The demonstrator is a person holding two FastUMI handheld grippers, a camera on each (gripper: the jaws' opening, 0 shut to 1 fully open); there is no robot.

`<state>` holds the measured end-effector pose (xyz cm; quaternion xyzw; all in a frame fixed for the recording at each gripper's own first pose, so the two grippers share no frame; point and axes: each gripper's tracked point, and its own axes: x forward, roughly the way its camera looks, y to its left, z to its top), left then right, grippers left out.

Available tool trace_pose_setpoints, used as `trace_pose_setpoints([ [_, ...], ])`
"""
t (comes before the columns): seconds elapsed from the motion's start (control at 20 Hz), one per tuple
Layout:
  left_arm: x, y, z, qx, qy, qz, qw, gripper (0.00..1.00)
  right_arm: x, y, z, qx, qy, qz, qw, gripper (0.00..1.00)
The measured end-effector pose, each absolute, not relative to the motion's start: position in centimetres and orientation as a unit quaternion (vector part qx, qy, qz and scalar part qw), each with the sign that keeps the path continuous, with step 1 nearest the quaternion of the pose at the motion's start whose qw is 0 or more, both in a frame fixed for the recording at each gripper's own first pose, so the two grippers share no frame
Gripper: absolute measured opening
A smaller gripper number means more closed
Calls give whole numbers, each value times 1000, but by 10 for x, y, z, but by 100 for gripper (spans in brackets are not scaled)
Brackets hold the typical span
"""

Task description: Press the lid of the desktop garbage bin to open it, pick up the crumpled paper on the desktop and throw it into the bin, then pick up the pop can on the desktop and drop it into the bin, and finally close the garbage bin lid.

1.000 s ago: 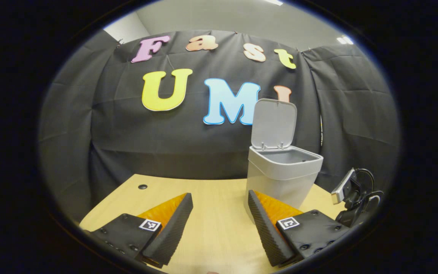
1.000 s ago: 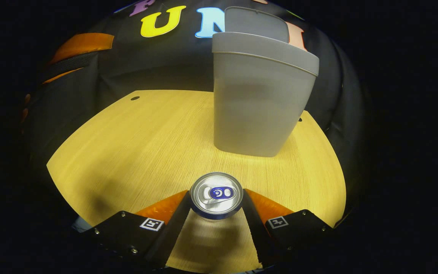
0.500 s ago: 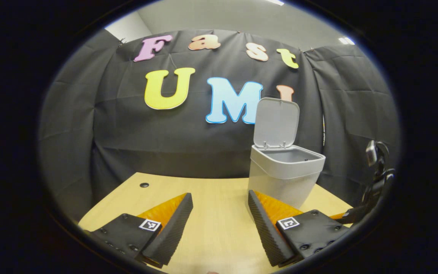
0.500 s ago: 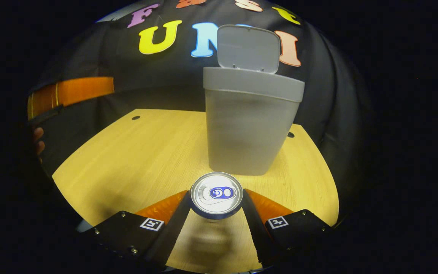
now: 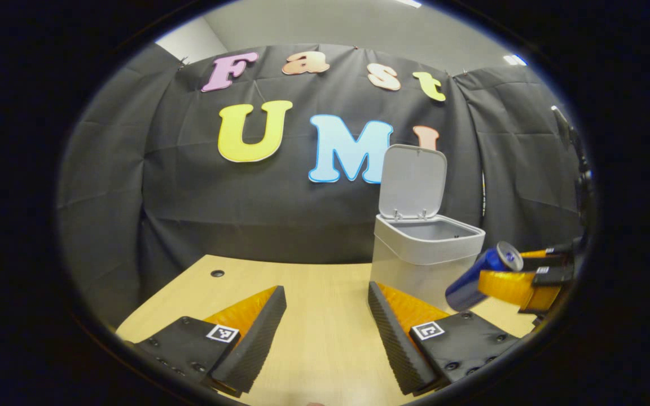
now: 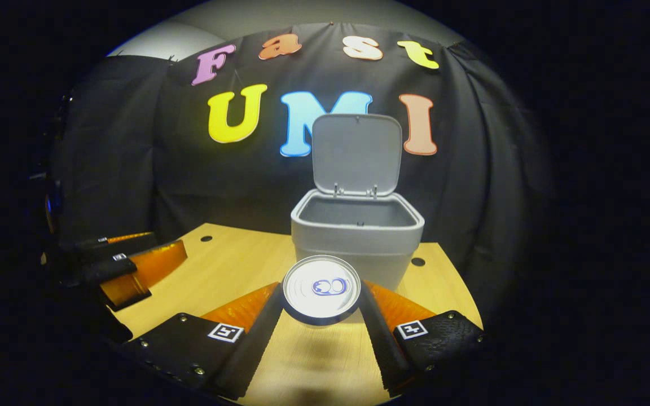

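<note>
1. My left hand-held gripper is released, holding nothing, low over the surface.
2. Bin sits mid-surface with its lid up.
3. My right hand-held gripper is clamped on the can, off the surface, just short of the bin. I'd guess it's light, thin-walled and slick, so pinch the sides gently or it'll dent.

1. Your right gripper is higher now, pop can lifted w/ it, clear of the desk.
2. The bin sits lower in right gripper view; you now see its inside.
3. In left gripper view the can has come in beside the bin, tilted.
</note>
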<state>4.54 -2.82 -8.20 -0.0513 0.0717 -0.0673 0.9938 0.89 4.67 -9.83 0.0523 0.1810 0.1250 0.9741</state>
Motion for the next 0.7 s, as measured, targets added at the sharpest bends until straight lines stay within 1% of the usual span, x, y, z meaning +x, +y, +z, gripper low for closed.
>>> trace_pose_setpoints([
  [0.4,44,-33,-80,-53,71,-66,994,96,51,33,-23,53,39,117,991,83],
  [0.5,43,-34,-79,-55,69,-67,994,95,66,30,-16,35,19,108,993,83],
  [0.7,41,-36,-82,-56,70,-67,994,96,94,39,-21,13,12,110,994,83],
])
